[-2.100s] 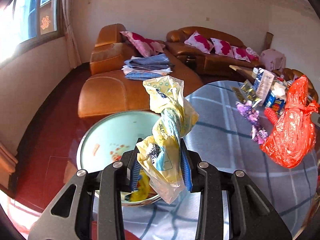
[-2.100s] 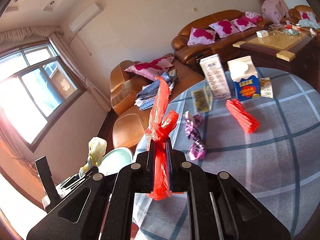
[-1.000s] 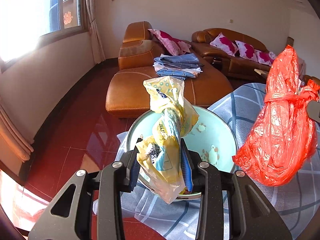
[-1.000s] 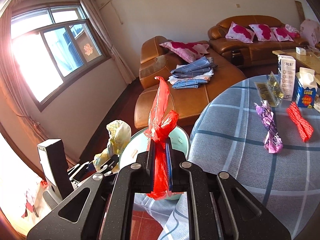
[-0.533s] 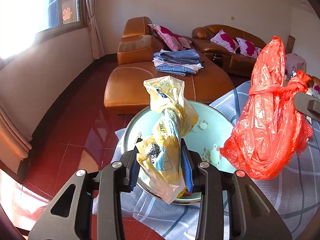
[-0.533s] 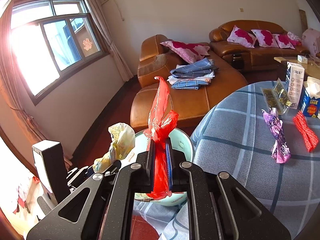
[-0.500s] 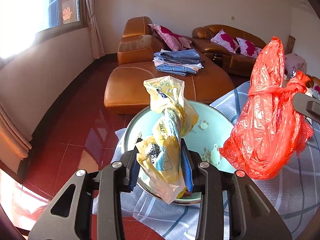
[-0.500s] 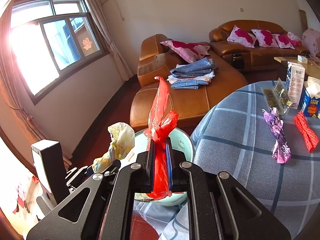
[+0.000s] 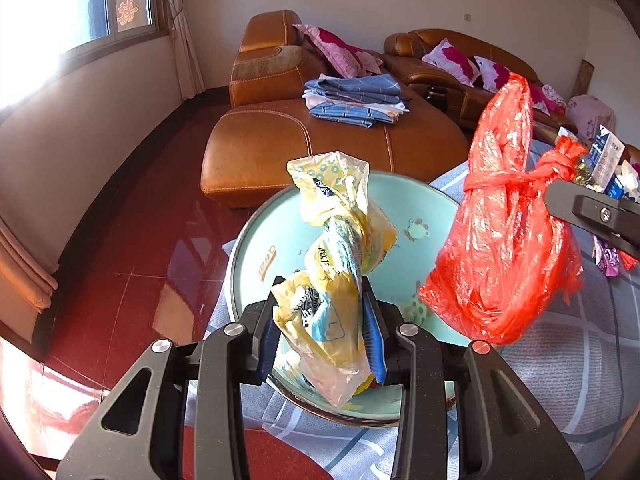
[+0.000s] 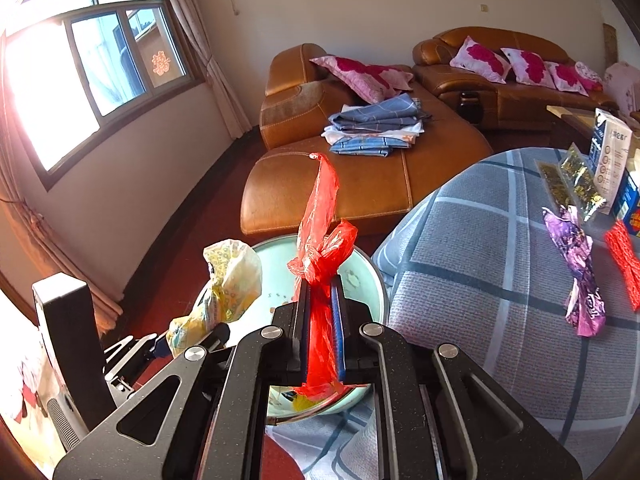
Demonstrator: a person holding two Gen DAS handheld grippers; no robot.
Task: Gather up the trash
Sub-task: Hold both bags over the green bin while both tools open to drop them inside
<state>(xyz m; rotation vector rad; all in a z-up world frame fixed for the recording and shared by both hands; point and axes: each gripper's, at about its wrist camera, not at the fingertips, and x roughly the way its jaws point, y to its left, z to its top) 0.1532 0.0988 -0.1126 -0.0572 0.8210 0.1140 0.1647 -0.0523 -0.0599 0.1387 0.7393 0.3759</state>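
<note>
My left gripper [image 9: 322, 324] is shut on a crumpled yellow plastic bag [image 9: 340, 236] and holds it over a light green basin [image 9: 276, 240] at the table's edge. My right gripper [image 10: 319, 320] is shut on the knotted neck of a red plastic bag [image 10: 320, 220]; the full red bag [image 9: 504, 240] hangs over the basin's right rim in the left wrist view. The yellow bag [image 10: 228, 280] and the left gripper also show at the left of the right wrist view, beside the basin [image 10: 360, 264].
A grey checked tablecloth [image 10: 500, 280] covers the round table, with a purple wrapper [image 10: 580, 272], a red wrapper [image 10: 624, 260], gold packets [image 10: 576, 180] and cartons [image 10: 608, 160] at its right. A brown leather sofa [image 9: 332, 136] with folded clothes [image 9: 356, 100] stands beyond. Red tiled floor [image 9: 132, 240] lies left.
Both grippers have moved closer over the basin with their bags. The red bag hangs nearer the yellow bag than before.
</note>
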